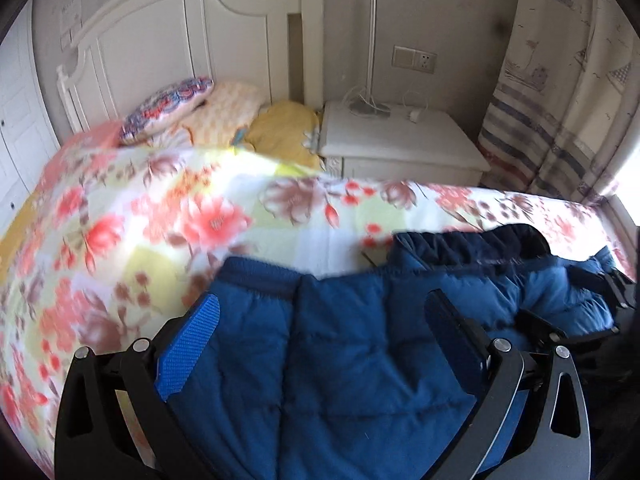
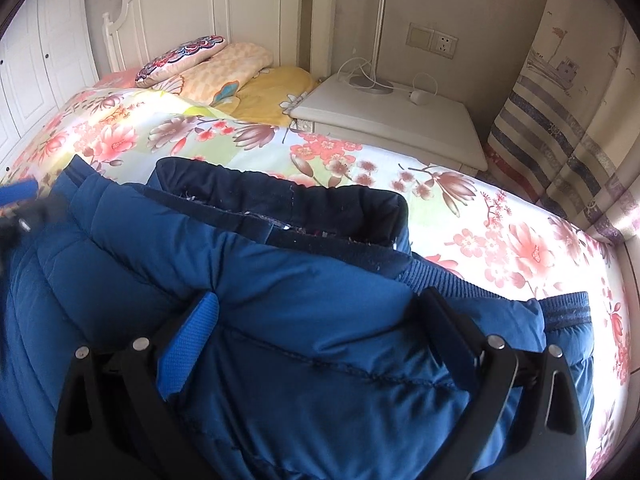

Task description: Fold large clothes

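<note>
I've got the blue padded jacket (image 2: 280, 280) lying on the floral bedsheet (image 2: 460, 216), dark collar lining up toward the headboard (image 1: 168, 40). My left gripper (image 1: 324, 320) has its fingers spread wide, with quilted fabric bulging up between them. Same deal on my right gripper (image 2: 320, 316): fingers wide apart over the jacket near the ribbed hem. White nightstand (image 2: 400, 128) sits beside the bed, near the pillows (image 2: 208, 60).
</note>
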`<state>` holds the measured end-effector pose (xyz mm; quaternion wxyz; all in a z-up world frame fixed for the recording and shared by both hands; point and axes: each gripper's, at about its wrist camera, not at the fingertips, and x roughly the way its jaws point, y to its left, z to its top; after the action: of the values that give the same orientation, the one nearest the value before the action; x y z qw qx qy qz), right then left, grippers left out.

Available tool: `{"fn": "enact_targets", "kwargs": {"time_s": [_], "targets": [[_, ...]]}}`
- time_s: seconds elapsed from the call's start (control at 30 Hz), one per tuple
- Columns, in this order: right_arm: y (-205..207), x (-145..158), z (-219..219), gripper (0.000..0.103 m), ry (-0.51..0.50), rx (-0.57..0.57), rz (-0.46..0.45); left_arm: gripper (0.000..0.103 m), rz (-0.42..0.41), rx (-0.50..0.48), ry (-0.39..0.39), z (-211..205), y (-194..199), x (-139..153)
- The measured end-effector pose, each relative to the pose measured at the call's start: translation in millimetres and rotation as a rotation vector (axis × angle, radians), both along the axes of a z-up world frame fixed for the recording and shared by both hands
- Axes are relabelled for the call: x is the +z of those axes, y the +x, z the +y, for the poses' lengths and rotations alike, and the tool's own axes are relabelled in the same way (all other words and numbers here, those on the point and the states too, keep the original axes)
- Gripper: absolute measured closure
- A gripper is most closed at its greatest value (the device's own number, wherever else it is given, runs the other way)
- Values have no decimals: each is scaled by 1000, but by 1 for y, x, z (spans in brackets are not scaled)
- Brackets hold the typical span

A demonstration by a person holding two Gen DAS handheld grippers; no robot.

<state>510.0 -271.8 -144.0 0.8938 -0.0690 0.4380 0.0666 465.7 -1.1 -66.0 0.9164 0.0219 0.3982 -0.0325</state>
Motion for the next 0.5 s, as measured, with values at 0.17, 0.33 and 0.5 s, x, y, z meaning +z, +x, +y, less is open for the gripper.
{"fn": "enact_targets", "kwargs": {"time_s": [0.17, 0.33, 0.5], "targets": [[0, 0, -2, 4, 3, 2, 3, 4, 160, 33, -51, 13, 35, -45], [1, -1, -4, 4, 11, 2, 9, 4, 139, 36, -12, 8, 34, -46], [1, 0, -4, 4, 4, 3, 9, 4, 132, 38, -10, 7, 33, -47]]}}
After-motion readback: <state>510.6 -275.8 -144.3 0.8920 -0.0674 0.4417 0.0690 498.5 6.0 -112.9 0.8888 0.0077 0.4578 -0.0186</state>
